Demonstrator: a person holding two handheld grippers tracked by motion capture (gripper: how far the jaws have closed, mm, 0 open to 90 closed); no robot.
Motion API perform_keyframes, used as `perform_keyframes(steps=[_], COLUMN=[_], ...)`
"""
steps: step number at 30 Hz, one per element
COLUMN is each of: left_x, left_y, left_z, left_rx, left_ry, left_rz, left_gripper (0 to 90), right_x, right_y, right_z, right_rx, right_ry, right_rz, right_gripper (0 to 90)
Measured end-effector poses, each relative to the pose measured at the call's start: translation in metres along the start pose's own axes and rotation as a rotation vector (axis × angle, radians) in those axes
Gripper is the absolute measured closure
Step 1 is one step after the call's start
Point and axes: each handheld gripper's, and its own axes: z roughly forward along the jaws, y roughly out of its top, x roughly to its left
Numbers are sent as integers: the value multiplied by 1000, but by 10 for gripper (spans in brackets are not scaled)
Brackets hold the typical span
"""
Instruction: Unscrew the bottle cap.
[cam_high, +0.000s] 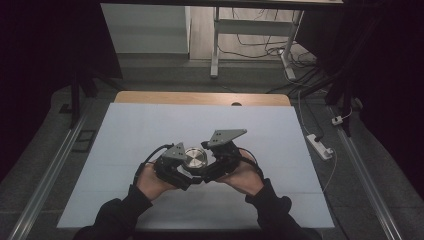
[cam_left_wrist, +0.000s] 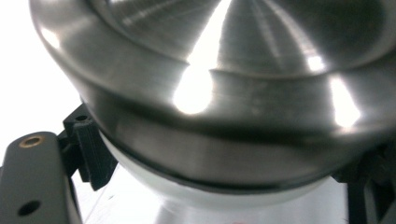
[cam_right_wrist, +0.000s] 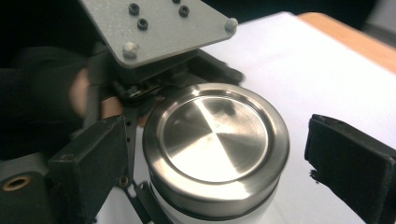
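Steel lid caps a white canister standing upright on the white table, between the 2 grippers. Nearest, the right gripper straddles the lid, jaws spread and clear of its rim on both sides. Beyond it, the left gripper is clenched on the canister body — axis vertical, lid facing up.

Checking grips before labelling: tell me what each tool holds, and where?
Left tool clamps the white flask just under its steel lid; right tool straddles the lid, not gripping.
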Motion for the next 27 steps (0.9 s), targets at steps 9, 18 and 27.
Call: perform_keyframes(steps=[9,18,27], left_x=[0,2,3], left_y=[0,-1,-2], left_z=[-2,-7,-5], left_rx=[-7,-42,-26], left_ry=[-7,-159,-133], left_rz=[0,61,61], left_gripper=[155,155,155], right_x=[12,-5,-13], right_y=[-2,-2,-2], right_z=[6,-8,-17], right_rx=[-43,-116,-122], right_ry=[-70,148,130], right_rz=[-41,-68,-74], right_gripper=[198,199,199])
